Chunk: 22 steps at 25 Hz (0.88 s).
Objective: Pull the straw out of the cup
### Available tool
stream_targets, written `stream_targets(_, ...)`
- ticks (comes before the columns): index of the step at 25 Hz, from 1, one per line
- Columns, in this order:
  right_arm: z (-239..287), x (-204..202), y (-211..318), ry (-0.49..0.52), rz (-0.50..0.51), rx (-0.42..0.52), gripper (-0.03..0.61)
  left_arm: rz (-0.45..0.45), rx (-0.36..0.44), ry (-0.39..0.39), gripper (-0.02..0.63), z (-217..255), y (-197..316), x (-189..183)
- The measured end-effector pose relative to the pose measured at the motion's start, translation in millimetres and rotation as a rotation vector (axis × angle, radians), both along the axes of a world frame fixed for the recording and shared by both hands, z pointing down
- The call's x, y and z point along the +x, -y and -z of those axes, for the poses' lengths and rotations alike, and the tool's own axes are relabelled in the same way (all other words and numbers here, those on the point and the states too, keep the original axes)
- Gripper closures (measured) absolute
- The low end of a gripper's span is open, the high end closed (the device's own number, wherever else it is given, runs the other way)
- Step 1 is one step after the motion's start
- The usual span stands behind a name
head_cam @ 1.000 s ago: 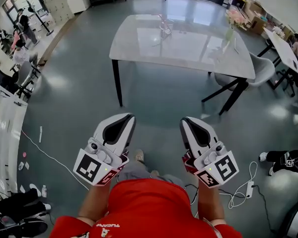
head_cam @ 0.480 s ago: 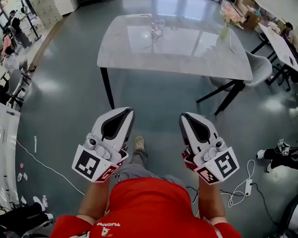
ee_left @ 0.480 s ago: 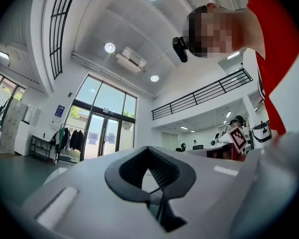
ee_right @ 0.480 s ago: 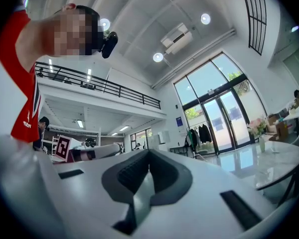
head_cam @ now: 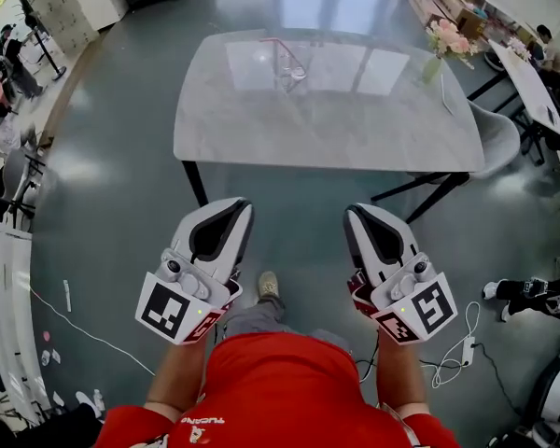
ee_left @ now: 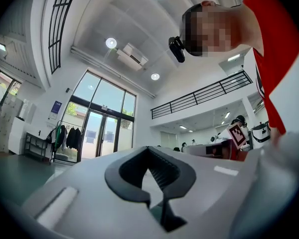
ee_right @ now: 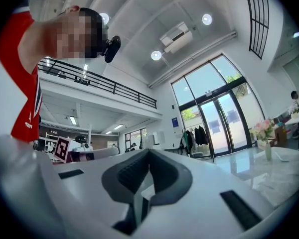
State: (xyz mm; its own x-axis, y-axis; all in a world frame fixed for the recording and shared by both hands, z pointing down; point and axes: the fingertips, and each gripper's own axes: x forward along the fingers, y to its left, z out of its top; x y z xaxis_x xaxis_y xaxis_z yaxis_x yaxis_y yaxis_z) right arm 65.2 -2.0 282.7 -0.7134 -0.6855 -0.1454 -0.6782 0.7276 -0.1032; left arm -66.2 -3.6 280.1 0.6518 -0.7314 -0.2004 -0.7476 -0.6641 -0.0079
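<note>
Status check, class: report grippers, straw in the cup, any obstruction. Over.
Left gripper and right gripper shut, empty, short of the grey table. Thin straw in clear glass cup, untouched. Pink-flower vase well aside.

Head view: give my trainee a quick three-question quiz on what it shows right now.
1. True or false: the left gripper and the right gripper are both shut and empty.
2. Where does the clear glass cup with the pink bent straw stand? A on the floor; B on the pale marble-top table; C on the grey chair.
3. Which is nearer the table's right edge: the cup or the vase of pink flowers?
Key: 1 true; 2 B; 3 the vase.
</note>
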Motion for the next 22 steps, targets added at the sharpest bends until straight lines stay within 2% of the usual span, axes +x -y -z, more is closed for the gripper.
stream_targets(8, 0.5, -24.8, 75.6, -0.032, -0.030, -0.005, 0.577, -0.037, 0.005, -0.016, 0.609, 1.9, 81.7, -22.9)
stream_targets(22, -1.7, -32.5, 152.0, -0.073, -0.061, -0.010, 0.577, -0.048, -0.024, -0.060, 0.609, -6.3, 166.0, -33.1)
